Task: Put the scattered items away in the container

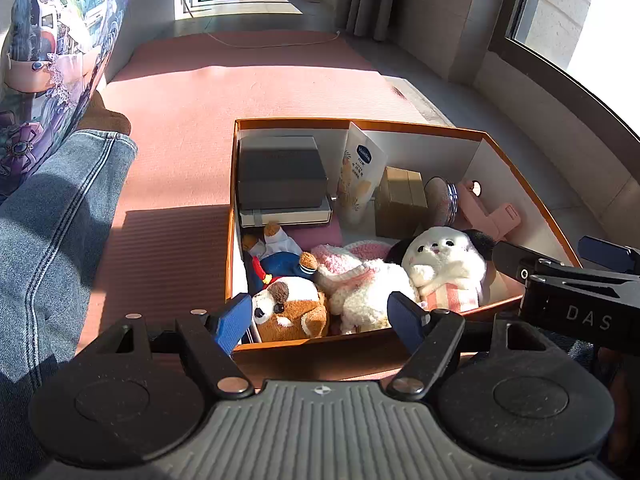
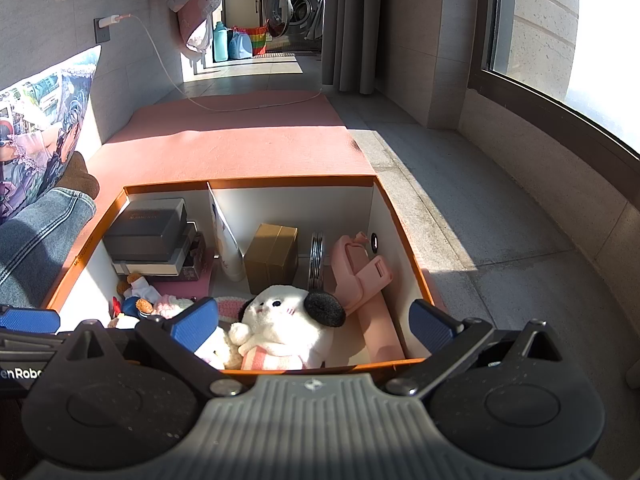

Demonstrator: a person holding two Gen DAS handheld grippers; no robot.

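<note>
You're holding both grippers just at the near wall of the box, w/ nothing between the fingers of either. Left gripper is sitting spread wide, blue pads framing the near-left part of the box, over the brown dog. Right gripper is also gaping wide, pads either side of the white plush, not touching it.

The box is resting on the pink mat, orange outside, white inside. Everything's lying in it:
- Far-left corner of the box: dark case stacked on a flatter case.
- Mid-back of the box: lotion tube leaning upright against the far wall.
- Just right of the tube: tan carton, then a round tin standing on edge.
- Right side of the box: pink pouch slumping against the wall.
- Near side of the box: white plush w/ black ears lying on its back, touching a cream-and-pink knit plush; a blue-clad doll lying left of those, behind the brown dog.

Left of the box, a jeans leg is stretching along the mat, w/ a printed pillow behind it. Your right gripper's body is showing at the box's right edge in the left view.
</note>
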